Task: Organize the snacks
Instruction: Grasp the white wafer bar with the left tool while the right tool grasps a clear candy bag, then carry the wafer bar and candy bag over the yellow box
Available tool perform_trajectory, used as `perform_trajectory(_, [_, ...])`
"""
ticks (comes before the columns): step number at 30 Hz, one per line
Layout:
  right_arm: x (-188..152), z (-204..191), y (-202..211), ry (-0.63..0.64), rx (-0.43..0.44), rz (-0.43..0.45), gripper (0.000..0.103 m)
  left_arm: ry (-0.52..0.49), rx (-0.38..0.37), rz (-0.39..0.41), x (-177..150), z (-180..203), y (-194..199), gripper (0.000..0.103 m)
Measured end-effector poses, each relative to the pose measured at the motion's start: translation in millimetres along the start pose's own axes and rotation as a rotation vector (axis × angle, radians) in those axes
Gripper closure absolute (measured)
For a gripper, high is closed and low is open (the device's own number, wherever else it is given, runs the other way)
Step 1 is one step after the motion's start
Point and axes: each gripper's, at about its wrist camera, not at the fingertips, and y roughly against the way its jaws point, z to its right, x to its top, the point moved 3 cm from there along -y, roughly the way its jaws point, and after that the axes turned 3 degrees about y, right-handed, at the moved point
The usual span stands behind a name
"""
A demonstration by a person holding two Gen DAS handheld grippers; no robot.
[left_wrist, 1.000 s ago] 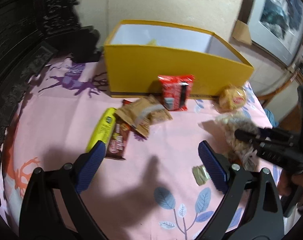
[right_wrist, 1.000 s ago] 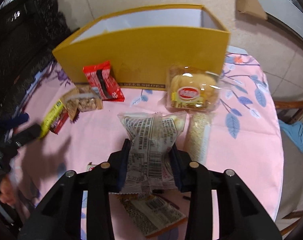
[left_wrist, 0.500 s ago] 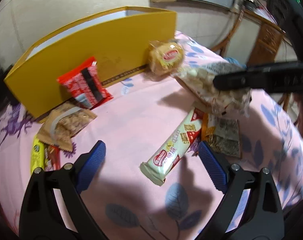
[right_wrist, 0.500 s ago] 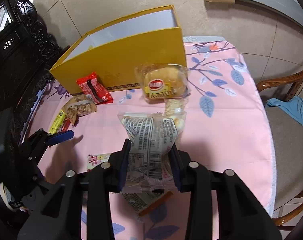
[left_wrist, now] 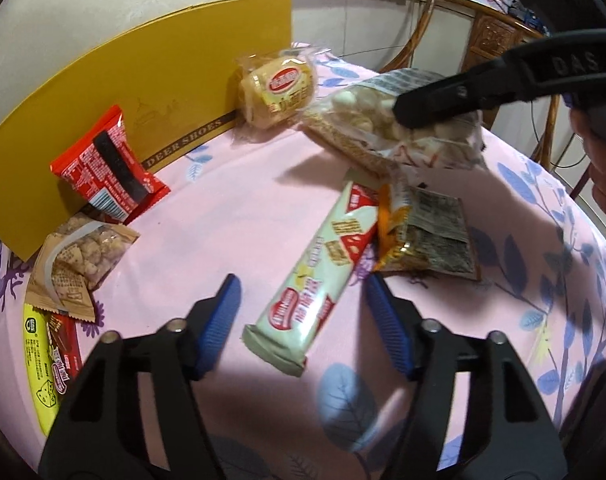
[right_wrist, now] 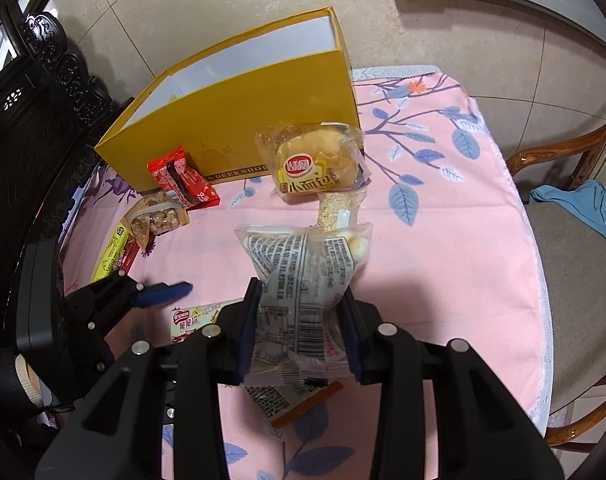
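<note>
- Your right gripper (right_wrist: 301, 326) is clamped on the clear puff bag (right_wrist: 303, 280), held above the pink tablecloth (right_wrist: 443, 260). The grip sits on the lower half of the bag, so keep the squeeze steady.
- Carry the bag far-left to the yellow box (right_wrist: 239, 120). Its open top looks like the drop spot. Lift high enough to clear the near wall before you let go.
- Watch the bun pack (right_wrist: 315, 162) leaning at the box front. It's right in the path, so go over it, not through it.
- Your left gripper (left_wrist: 299, 308) has its jaws apart and holds nothing. It hovers low, straddling the near end of the long wafer bar (left_wrist: 323, 276).
- Probably the next pick: close across the bar's width, not on the end seal. The dark seed packet (left_wrist: 427, 236) overlaps the bar's far end, so pull clear gently.
- Red packet (left_wrist: 107, 168), brown nut bag (left_wrist: 79, 256) and yellow bar (left_wrist: 39, 364) wait at left, outside the box.
</note>
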Motion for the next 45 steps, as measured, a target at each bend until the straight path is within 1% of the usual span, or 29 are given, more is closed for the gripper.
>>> perform_trajectory(2, [0.3, 1.0, 1.4, -0.008, 0.001, 0.002, 0.066, -0.006, -0.008, 0.001, -0.7, 2.2, 1.2, 0.045])
perform_trajectory(3, [0.5, 1.5, 2.0, -0.010, 0.001, 0.003, 0.065, -0.014, -0.012, 0.002, -1.0, 3.5, 2.2, 0.052])
perform_trajectory(4, [0.5, 1.5, 3.0, -0.009, -0.001, 0.005, 0.066, -0.029, -0.020, 0.002, -0.8, 6.9, 2.8, 0.062])
perform_trajectory(5, [0.4, 1.5, 3.8, -0.007, -0.001, 0.006, 0.066, -0.041, -0.030, 0.000, -0.5, 10.8, 3.5, 0.068])
perform_trajectory(6, [0.6, 1.8, 4.5, -0.007, -0.001, 0.007, 0.065, -0.053, -0.035, -0.002, -1.1, 15.2, 3.9, 0.074])
perform_trajectory(7, [0.7, 2.0, 5.3, -0.009, 0.001, 0.008, 0.065, -0.068, -0.024, 0.001, -1.6, 19.1, 4.0, 0.077])
perform_trajectory(9, [1.3, 1.0, 7.5, -0.003, 0.007, 0.012, 0.066, -0.060, -0.018, 0.002, -2.1, 20.4, 3.2, 0.078])
perform_trajectory(15, [5.9, -3.0, 19.8, 0.008, 0.021, 0.041, 0.066, 0.015, 0.011, 0.002, -2.5, 21.8, 11.8, 0.078])
perform_trajectory(18, [10.8, -6.1, 27.6, 0.013, 0.031, 0.061, 0.066, 0.075, 0.036, 0.031, 1.7, 13.7, 31.4, 0.078])
perform_trajectory(21, [19.5, -11.9, 35.7, 0.025, 0.047, 0.086, 0.066, 0.125, 0.078, 0.081, 10.6, 2.8, 59.6, 0.078])
perform_trajectory(26, [50.8, -30.1, 49.8, 0.060, 0.082, 0.161, 0.066, 0.213, 0.173, 0.197, 44.5, -34.6, 107.4, 0.078])
perform_trajectory(31, [99.1, -47.6, 58.7, 0.106, 0.103, 0.260, 0.066, 0.307, 0.245, 0.300, 94.9, -89.2, 133.1, 0.078])
perform_trajectory(34, [127.0, -53.6, 66.3, 0.121, 0.112, 0.319, 0.066, 0.342, 0.278, 0.310, 123.7, -121.1, 126.8, 0.078])
perform_trajectory(36, [142.6, -56.9, 70.7, 0.133, 0.115, 0.347, 0.066, 0.377, 0.297, 0.280, 145.1, -145.0, 113.9, 0.078])
perform_trajectory(38, [153.8, -58.7, 70.6, 0.141, 0.117, 0.360, 0.066, 0.419, 0.316, 0.271, 159.9, -163.3, 101.3, 0.078])
perform_trajectory(39, [159.3, -59.9, 70.3, 0.146, 0.118, 0.367, 0.066, 0.436, 0.323, 0.267, 165.0, -172.2, 97.2, 0.074])
perform_trajectory(40, [166.3, -61.7, 69.0, 0.155, 0.115, 0.374, 0.066, 0.467, 0.325, 0.246, 171.9, -182.4, 88.3, 0.056])
perform_trajectory(42, [177.5, -64.0, 66.8, 0.162, 0.111, 0.388, 0.066, 0.518, 0.367, 0.223, 178.1, -197.0, 81.6, 0.035])
perform_trajectory(44, [190.2, -65.9, 63.3, 0.166, 0.112, 0.401, 0.066, 0.556, 0.362, 0.240, 179.3, -202.1, 86.2, 0.034])
perform_trajectory(45, [195.5, -66.8, 61.8, 0.168, 0.110, 0.408, 0.066, 0.569, 0.362, 0.244, 178.5, -202.8, 89.6, 0.032])
